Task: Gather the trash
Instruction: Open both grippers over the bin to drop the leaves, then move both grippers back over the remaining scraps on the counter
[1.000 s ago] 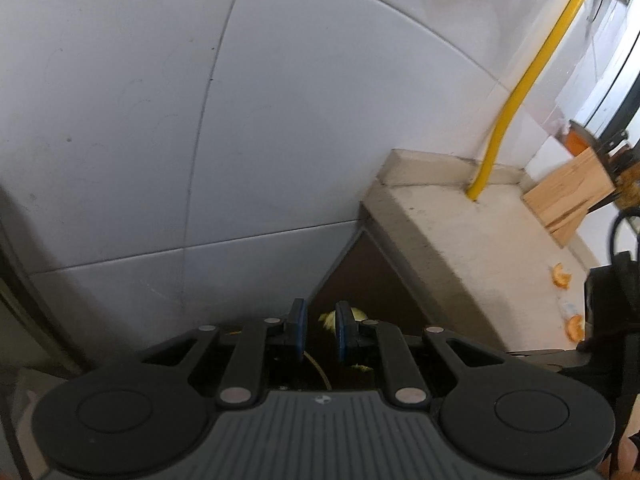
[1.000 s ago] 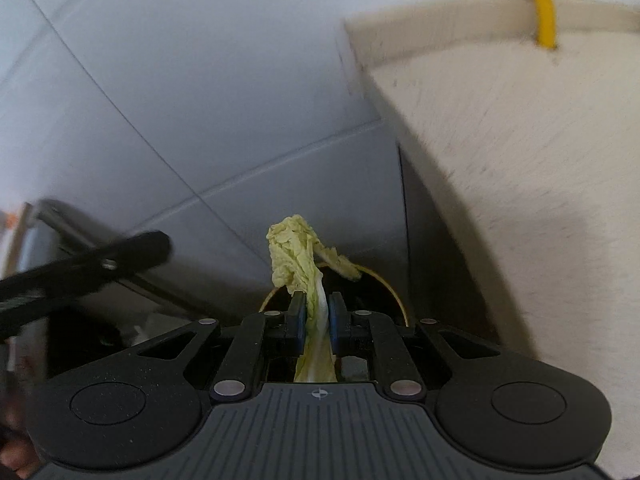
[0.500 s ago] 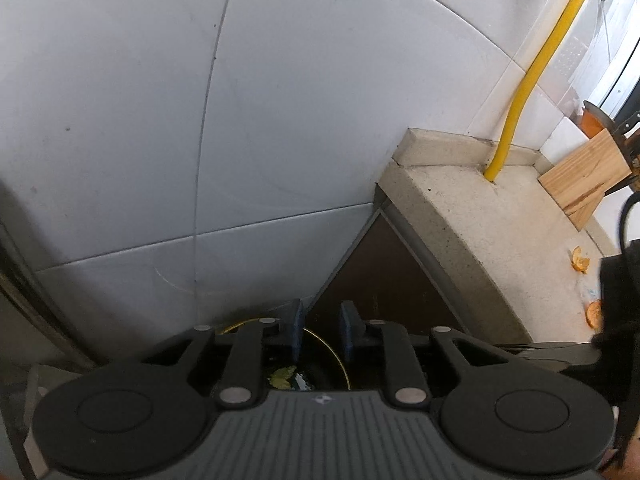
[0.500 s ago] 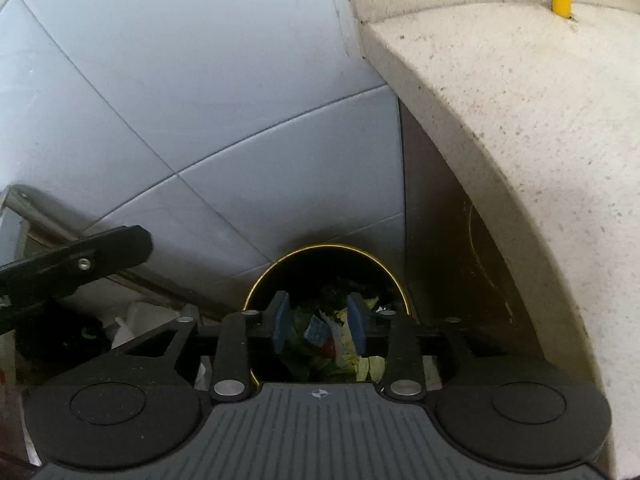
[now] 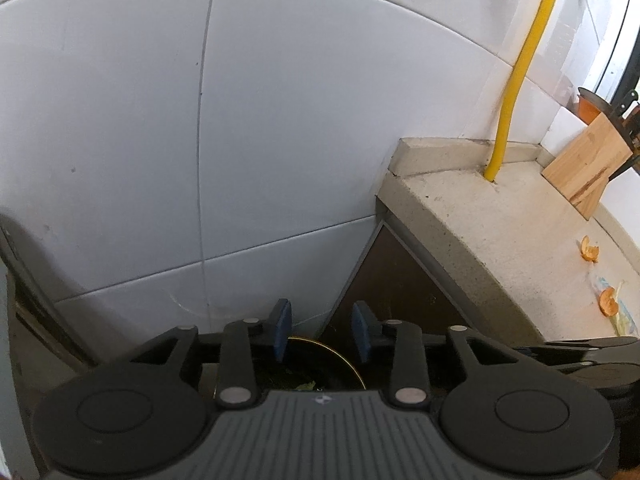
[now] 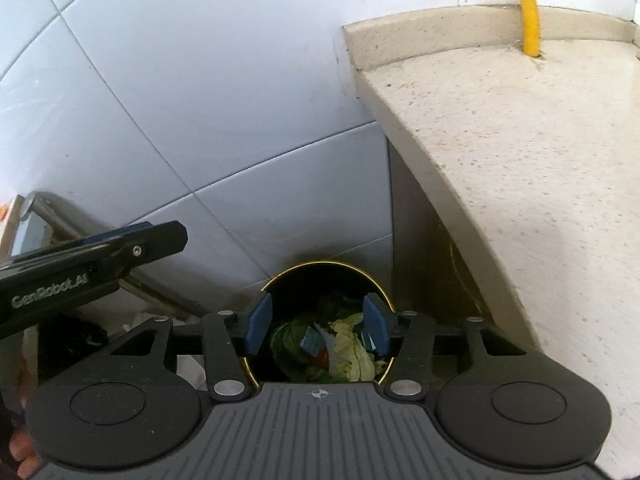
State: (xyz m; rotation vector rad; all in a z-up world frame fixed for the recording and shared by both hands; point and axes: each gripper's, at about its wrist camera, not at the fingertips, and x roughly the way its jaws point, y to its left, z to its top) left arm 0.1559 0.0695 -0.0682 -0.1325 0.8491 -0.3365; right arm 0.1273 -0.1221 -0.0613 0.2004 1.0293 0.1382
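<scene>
A round black trash bin with a gold rim (image 6: pixel 320 268) stands on the floor against the tiled wall, beside the counter. It holds cabbage leaves (image 6: pixel 352 354) and other scraps. My right gripper (image 6: pixel 316 330) is open and empty above the bin mouth. My left gripper (image 5: pixel 322 336) is open and empty, above the bin's gold rim (image 5: pixel 340 354); it also shows at the left of the right wrist view (image 6: pixel 100 256). Orange peels (image 5: pixel 590 250) (image 5: pixel 609 300) lie on the counter at the far right.
A beige stone counter (image 5: pixel 500 248) (image 6: pixel 540 160) juts out at the right, with a yellow pipe (image 5: pixel 516 80) rising from it. A wooden knife block (image 5: pixel 588 164) stands at its back. White wall tiles (image 5: pixel 200 120) fill the background.
My right gripper opened and dropped the cabbage leaf into the bin. My left gripper opened wider and rose a little, so more of the counter shows.
</scene>
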